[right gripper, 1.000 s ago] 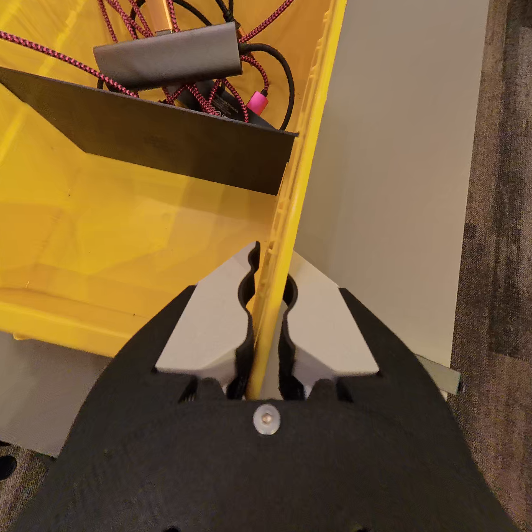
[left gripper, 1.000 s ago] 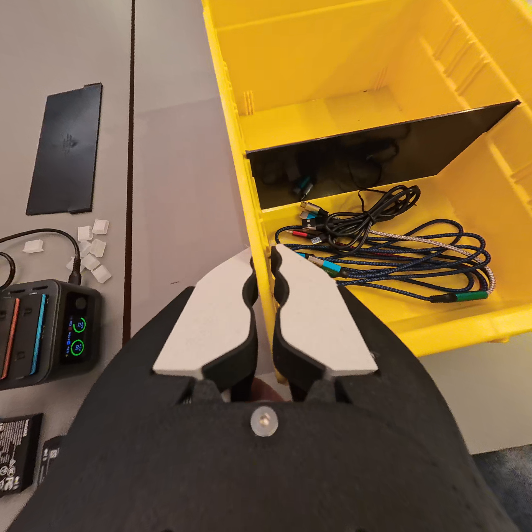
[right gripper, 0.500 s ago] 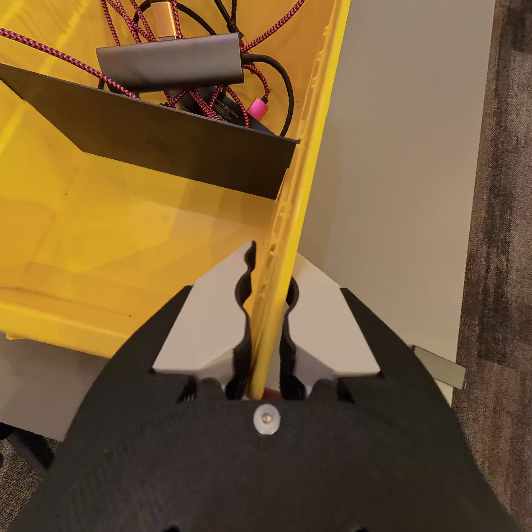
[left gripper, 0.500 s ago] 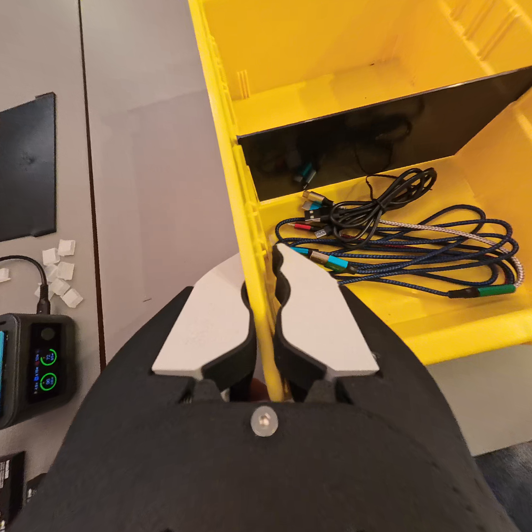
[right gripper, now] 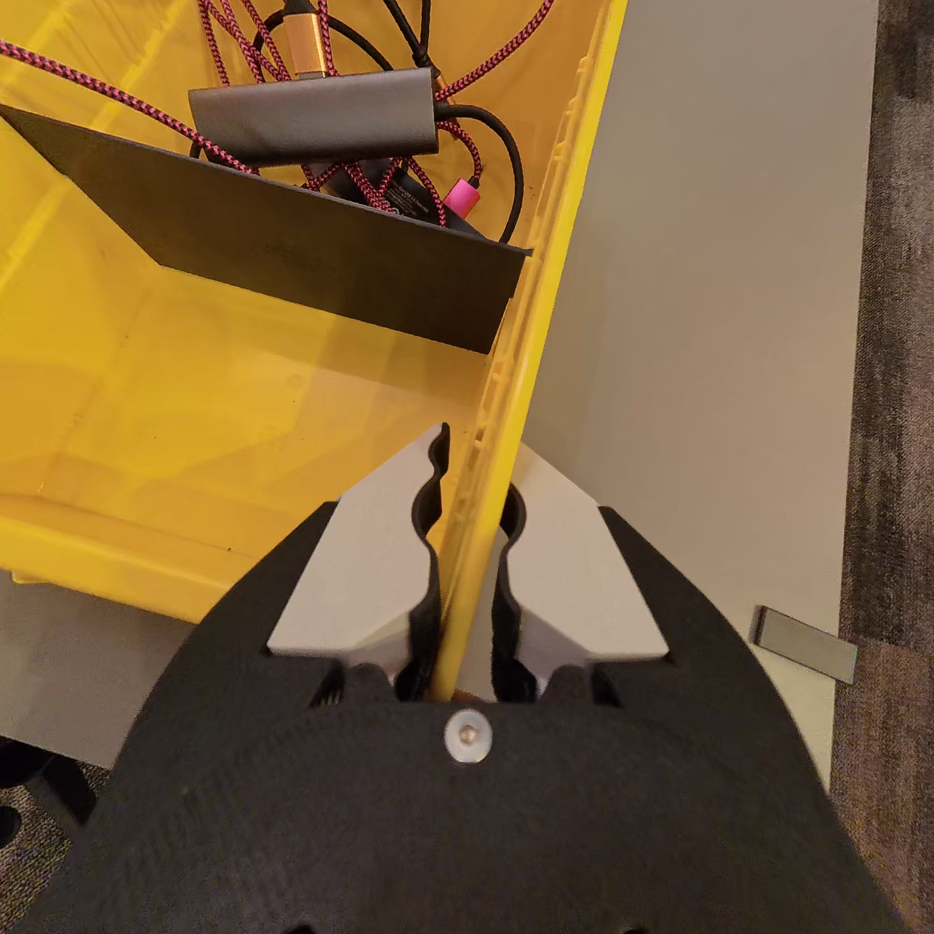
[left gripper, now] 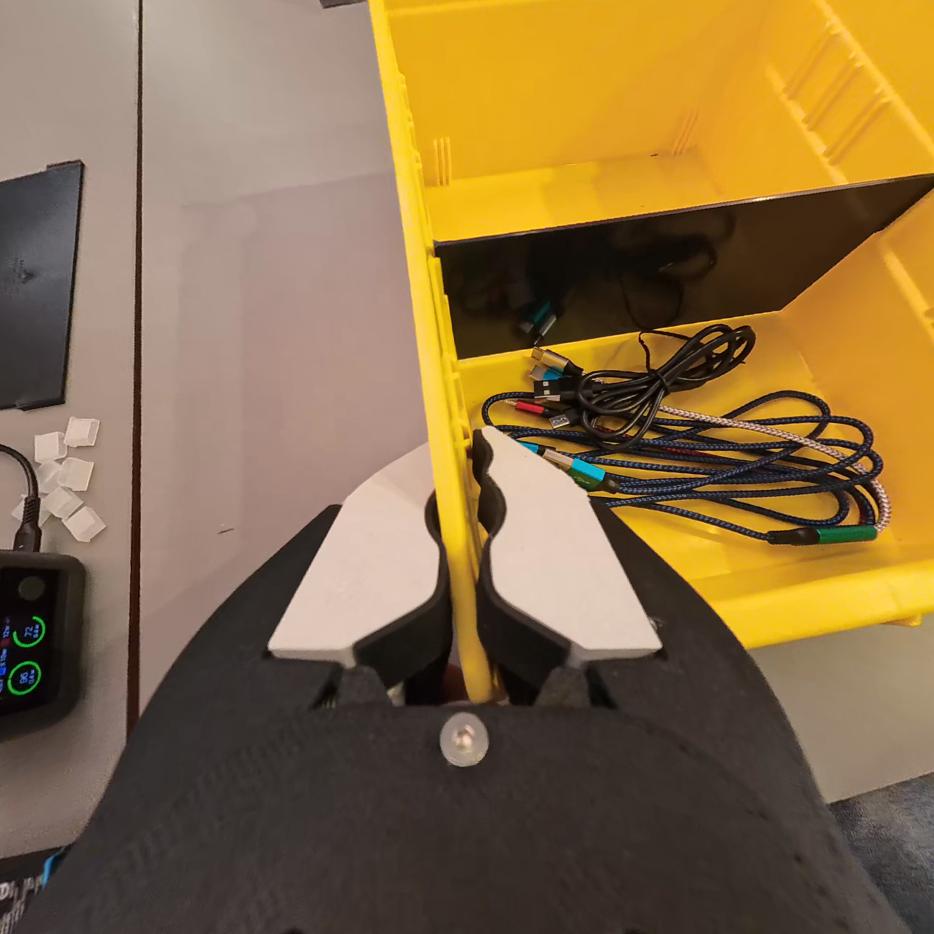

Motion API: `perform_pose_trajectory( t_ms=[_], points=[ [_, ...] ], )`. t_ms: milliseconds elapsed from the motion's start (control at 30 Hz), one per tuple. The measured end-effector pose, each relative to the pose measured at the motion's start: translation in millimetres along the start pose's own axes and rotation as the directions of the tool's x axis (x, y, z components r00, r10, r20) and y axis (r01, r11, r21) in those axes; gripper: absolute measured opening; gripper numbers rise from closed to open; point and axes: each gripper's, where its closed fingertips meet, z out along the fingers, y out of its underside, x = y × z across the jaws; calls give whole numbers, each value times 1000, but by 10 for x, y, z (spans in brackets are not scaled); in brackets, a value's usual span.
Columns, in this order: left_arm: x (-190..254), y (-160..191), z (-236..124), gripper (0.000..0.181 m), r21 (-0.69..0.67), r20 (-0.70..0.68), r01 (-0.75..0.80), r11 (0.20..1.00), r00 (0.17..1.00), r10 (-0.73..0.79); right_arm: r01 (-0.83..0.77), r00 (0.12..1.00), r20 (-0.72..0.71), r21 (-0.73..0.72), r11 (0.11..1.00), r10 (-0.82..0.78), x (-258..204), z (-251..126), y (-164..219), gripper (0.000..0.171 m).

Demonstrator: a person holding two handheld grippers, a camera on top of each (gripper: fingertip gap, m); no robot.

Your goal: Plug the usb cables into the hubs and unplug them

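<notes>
A yellow bin (left gripper: 556, 101) stands on a grey table. My left gripper (left gripper: 455, 445) is shut on the bin's left wall, one finger inside and one outside. Navy braided USB cables (left gripper: 707, 455) and a black cable bundle (left gripper: 657, 384) lie in the near compartment, in front of a black divider (left gripper: 657, 263). My right gripper (right gripper: 482, 437) is shut on the bin's right wall (right gripper: 530, 354). Behind a black divider (right gripper: 303, 273) lie a grey hub (right gripper: 313, 116), a black hub (right gripper: 404, 194) and pink braided cables (right gripper: 101, 91) with a pink plug (right gripper: 461, 197).
Left of the bin on the table are a black charger with a lit screen (left gripper: 30, 642), small white plastic caps (left gripper: 65, 470) and a flat black panel (left gripper: 35, 288). To the right are the table edge, a metal bracket (right gripper: 803, 642) and carpet (right gripper: 899, 303). The left gripper's tips are roughly 85 centimetres from the right gripper's. The right tips stand about 15 centimetres off the metal bracket (right gripper: 803, 642).
The left wall now sits deeper between my left fingers, and the charger and caps have slid left in that view. The right view has hardly shifted. Both grippers keep their hold.
</notes>
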Motion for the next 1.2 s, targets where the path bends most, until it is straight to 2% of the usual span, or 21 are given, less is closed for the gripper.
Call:
perform_pose_trajectory(
  t_ms=[500,833,1033,1200],
  points=[
    [240,-40,-73,4,37,-32,10,999,999,-9,2,997,77,37,999,-4,-520,144,-196,22],
    [257,-59,-265,4,80,-24,38,996,999,-36,30,992,118,48,998,-36,-822,219,-307,27],
    [194,-25,-442,4,91,-15,64,994,998,-63,20,989,143,66,998,-29,-1150,274,-395,30],
    [17,-41,-626,4,127,33,87,988,995,-92,26,978,206,77,997,-42,-1609,335,-492,37]
  ],
)
